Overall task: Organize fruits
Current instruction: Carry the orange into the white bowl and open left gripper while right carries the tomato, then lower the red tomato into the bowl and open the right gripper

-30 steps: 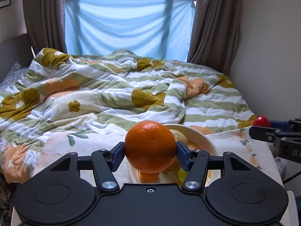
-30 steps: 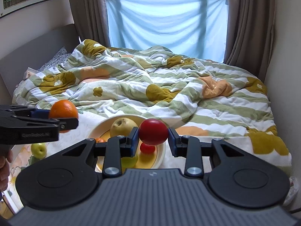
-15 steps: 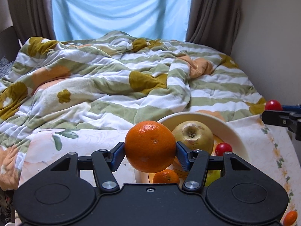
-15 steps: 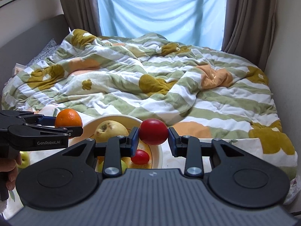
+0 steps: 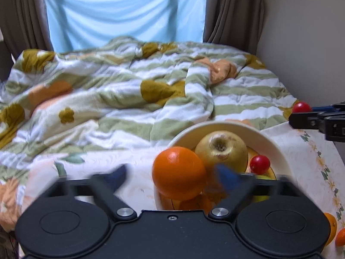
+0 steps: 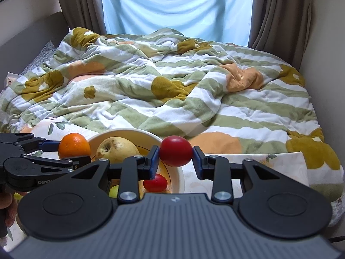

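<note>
The left gripper is opening: its blue pads are motion-blurred and stand clear of the orange, which sits between them over the near-left rim of the bowl. The orange is round with no long axis, and its stem end cannot be made out. Whether it already rests on the fruit below cannot be told.

The right gripper is closed on a red tomato, both blue pads pressing its sides. The tomato is held above the right rim of the bowl, slightly wider than tall, its broader axis running from pad to pad.

Inside the bowl lies a yellow apple toward the far side, its stem cavity turned up and toward the camera. A small red tomato lies at its right. A green fruit and orange pieces lower in the bowl are mostly hidden behind the gripper bodies.

The bowl stands on a floral tablecloth near its far edge, against the striped quilt. Two orange fruits at the right edge of the cloth are cut off by the frame.

In the right wrist view the left gripper body bears the lettering "GenR", the remainder being covered. A hand is partly visible at the left edge.
</note>
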The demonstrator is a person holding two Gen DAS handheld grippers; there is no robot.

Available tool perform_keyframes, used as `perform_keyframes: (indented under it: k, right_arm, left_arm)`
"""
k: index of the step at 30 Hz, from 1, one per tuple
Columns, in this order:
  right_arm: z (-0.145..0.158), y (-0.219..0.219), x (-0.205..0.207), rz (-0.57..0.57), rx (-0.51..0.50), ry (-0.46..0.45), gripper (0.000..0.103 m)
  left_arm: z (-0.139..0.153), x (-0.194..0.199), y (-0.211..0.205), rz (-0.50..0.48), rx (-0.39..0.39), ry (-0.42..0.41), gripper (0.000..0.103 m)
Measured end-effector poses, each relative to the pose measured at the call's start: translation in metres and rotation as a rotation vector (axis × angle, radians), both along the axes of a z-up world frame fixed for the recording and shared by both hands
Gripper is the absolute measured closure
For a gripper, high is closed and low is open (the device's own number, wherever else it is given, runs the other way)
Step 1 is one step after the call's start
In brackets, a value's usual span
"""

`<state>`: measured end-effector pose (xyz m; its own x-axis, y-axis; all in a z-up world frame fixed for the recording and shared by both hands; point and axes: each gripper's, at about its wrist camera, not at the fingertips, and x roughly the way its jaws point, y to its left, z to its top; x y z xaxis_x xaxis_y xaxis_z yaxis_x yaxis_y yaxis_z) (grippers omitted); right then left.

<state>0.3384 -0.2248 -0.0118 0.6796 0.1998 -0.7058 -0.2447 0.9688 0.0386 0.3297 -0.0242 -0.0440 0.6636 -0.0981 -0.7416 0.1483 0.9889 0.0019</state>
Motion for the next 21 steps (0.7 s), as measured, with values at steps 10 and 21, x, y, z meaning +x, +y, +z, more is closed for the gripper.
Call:
perform_keyframes:
  k: [10, 21]
  right_arm:
    - [-0.006, 0.003, 0.007, 0.038, -0.028, 0.006, 0.055]
    - [-0.041, 0.019, 0.026, 0.144, -0.063, 0.016, 0.055]
  left_arm:
    - [0.015, -0.018, 0.01, 0.033, -0.021, -0.001, 0.0]
    - [0.017, -0.041, 0.012, 0.051, -0.022, 0.008, 0.0]
